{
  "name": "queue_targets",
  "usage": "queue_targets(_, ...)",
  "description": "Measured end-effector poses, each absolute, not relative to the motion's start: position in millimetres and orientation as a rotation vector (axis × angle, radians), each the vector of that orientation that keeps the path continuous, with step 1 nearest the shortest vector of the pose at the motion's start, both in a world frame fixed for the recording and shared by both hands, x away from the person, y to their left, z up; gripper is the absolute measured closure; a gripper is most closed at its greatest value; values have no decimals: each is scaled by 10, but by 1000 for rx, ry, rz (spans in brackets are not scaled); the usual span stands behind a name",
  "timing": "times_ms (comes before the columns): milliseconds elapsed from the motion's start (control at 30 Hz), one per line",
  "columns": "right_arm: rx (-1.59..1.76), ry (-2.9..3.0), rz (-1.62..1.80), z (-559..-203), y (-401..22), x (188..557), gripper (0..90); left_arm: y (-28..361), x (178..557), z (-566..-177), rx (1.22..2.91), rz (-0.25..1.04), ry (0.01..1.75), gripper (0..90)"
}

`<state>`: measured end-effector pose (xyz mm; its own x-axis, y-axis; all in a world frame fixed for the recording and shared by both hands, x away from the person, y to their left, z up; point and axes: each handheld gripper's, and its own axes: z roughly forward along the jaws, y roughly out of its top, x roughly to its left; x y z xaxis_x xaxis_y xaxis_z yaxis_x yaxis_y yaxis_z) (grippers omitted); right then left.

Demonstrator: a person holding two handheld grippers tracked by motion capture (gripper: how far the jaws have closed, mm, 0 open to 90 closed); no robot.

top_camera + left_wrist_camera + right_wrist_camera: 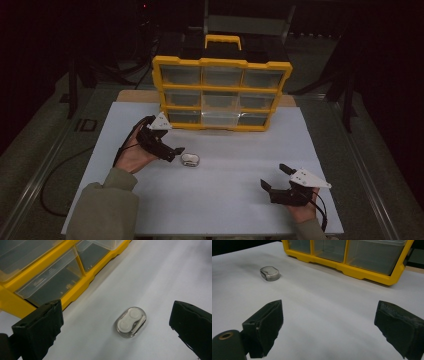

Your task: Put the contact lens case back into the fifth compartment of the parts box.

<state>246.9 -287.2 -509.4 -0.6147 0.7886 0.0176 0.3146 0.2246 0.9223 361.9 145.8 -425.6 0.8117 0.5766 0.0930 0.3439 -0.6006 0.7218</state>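
White board (pixel 225 200) covers the table, dark room behind. At nine o'clock the left gripper (pixel 176 151) holds its jaws wide apart and empty, with a small clear case (pixel 190 159) lying flat on the board just beyond its tips. At twelve o'clock a yellow organizer (pixel 222 92) stands upright. At four o'clock the right gripper (pixel 275 176) gapes wide, empty.

Organizer (pixel 50 277) cut off at 11 o'clock edge in left gripper view; drawer contents (pixel 220 100) too dim to tell in high view.
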Motion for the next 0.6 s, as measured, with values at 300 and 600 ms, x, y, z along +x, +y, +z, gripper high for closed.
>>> queue_targets(300,1011,2047,1371,-5090,-2867,2468,87,1403,3698,-4329,2309,399,673,0)
queue_targets(600,1015,2044,1372,-5090,-2875,2470,87,1311,3786,-4426,2359,358,672,0)
